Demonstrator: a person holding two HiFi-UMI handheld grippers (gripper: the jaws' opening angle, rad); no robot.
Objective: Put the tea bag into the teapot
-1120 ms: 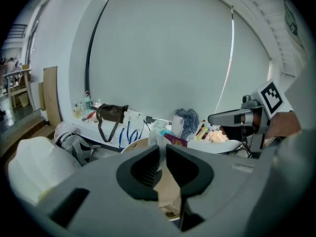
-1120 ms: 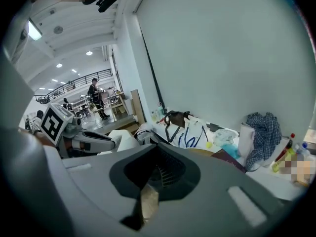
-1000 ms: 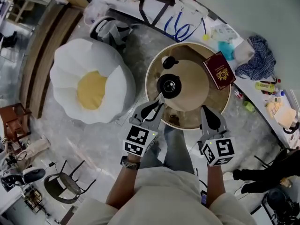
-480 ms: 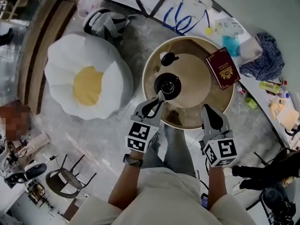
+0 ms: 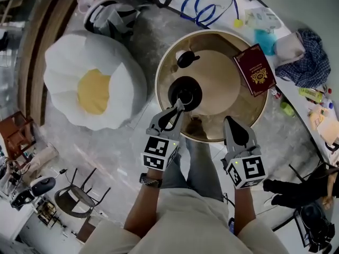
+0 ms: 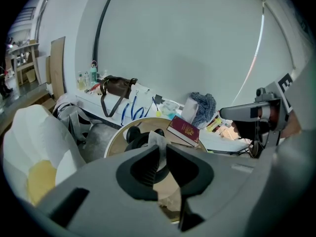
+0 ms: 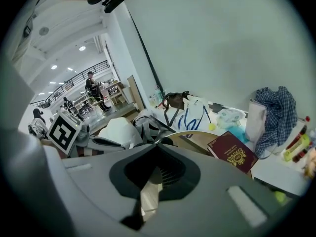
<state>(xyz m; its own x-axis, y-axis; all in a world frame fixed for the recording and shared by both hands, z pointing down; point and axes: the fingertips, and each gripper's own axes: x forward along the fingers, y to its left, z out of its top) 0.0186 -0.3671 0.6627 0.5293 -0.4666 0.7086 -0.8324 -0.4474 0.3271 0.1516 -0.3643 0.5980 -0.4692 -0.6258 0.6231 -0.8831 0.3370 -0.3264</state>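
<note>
A black teapot (image 5: 185, 92) stands open on the round wooden table (image 5: 233, 110), its black lid (image 5: 185, 59) lying apart on the table behind it. My left gripper (image 5: 179, 107) hangs over the pot's near rim. Its jaws are shut on a white tea bag (image 6: 157, 140), seen in the left gripper view right above the teapot (image 6: 134, 138). My right gripper (image 5: 231, 125) is shut and holds nothing, over the table's near edge to the right of the pot. The inside of the pot is too dark to see.
A dark red passport-like booklet (image 5: 256, 69) lies on the table's right side. Left of the table sits a white and yellow egg-shaped cushion (image 5: 90, 83). A cluttered counter with a checked cloth (image 5: 307, 62) runs behind. A grey bag (image 5: 114, 17) lies on the floor.
The head view has shifted slightly. My left gripper stays over the teapot's near rim with the tea bag. The right gripper has hardly moved.
</note>
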